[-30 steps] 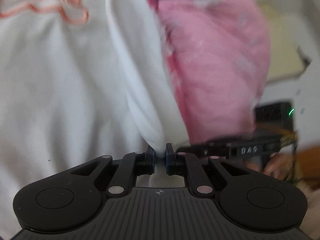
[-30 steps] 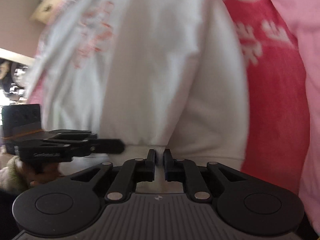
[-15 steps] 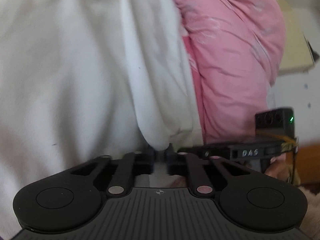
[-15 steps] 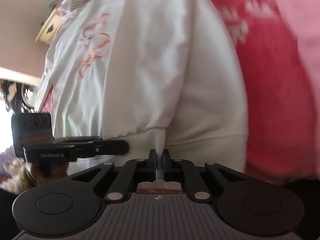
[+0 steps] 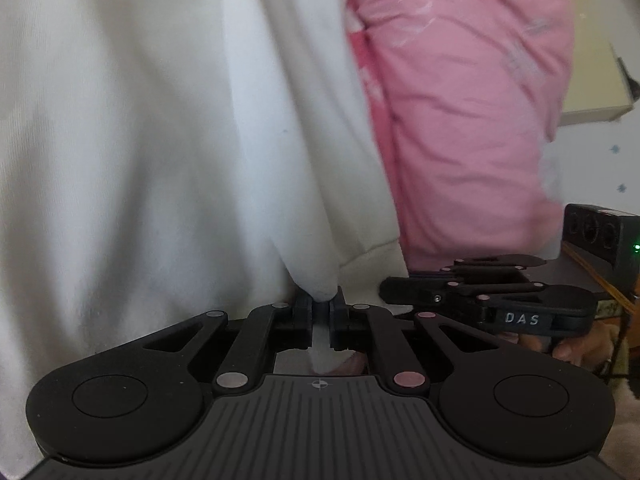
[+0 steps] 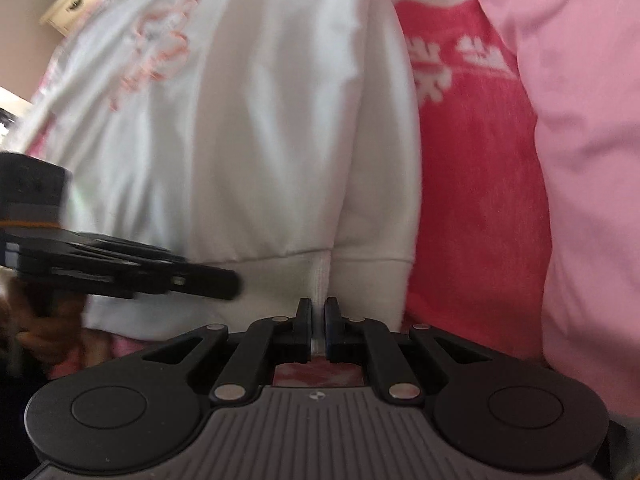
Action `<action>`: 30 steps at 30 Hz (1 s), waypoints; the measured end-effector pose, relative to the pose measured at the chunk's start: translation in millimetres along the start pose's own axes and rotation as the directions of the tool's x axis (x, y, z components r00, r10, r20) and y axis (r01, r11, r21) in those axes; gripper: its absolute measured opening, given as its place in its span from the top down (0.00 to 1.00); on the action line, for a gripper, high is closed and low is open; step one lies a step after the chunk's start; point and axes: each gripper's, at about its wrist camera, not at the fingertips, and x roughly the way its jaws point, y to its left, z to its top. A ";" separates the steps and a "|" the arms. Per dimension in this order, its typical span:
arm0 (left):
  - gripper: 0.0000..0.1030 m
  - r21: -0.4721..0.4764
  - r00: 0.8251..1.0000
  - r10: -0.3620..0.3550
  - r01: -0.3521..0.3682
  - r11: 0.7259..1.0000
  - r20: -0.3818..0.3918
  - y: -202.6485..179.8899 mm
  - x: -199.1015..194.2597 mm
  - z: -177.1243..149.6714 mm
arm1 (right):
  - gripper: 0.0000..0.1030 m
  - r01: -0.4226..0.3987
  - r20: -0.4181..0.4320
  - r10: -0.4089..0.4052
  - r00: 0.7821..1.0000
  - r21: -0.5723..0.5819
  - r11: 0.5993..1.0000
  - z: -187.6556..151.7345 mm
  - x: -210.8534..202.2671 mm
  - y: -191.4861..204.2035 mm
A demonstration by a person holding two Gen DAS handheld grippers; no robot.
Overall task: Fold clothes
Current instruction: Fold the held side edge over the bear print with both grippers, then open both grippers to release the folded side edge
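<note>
A white sweatshirt [image 5: 160,140] with an orange outline print [image 6: 160,44] fills most of both views. My left gripper [image 5: 321,304] is shut on a pinched fold of its white fabric, which runs down between the pads. My right gripper [image 6: 319,307] is shut on the ribbed hem [image 6: 320,272] of the same white sweatshirt [image 6: 260,140]. Each gripper shows in the other's view: the right one [image 5: 386,289] at the lower right, the left one [image 6: 234,282] at the left, both close to the hem.
A pink garment [image 5: 472,120] lies bunched to the right of the sweatshirt. A red cloth with white snowflake patterns [image 6: 472,140] and more pink fabric [image 6: 592,160] lie under and beside it. A cream cabinet [image 6: 72,4] stands far off. A hand [image 5: 576,344] holds the right gripper.
In the left wrist view the white fabric has come closer and the orange print has left the top edge. The right gripper's jaws have narrowed onto the hem. The left gripper has moved in toward the right one.
</note>
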 end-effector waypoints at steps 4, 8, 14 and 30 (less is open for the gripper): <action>0.90 0.022 1.000 0.015 -0.015 1.000 0.002 -3.7 -3.2 -1.1 | 0.80 0.040 0.012 -0.040 0.999 -0.015 0.999 4.2 -5.5 2.9; 0.78 0.088 0.999 0.044 -0.046 0.995 0.028 -15.0 -24.9 -2.3 | 0.80 0.105 0.102 -0.100 0.990 -0.046 0.993 6.1 -40.0 4.4; 0.74 0.228 0.982 0.062 -0.103 0.968 0.180 -35.8 -68.4 10.2 | 0.80 0.086 0.310 -0.045 0.950 -0.119 0.989 29.9 -53.9 26.3; 0.73 0.095 0.975 0.094 -0.114 0.989 0.199 -1.9 -56.0 49.7 | 0.77 -0.070 0.423 -0.001 0.906 0.151 0.986 102.9 -17.7 -21.7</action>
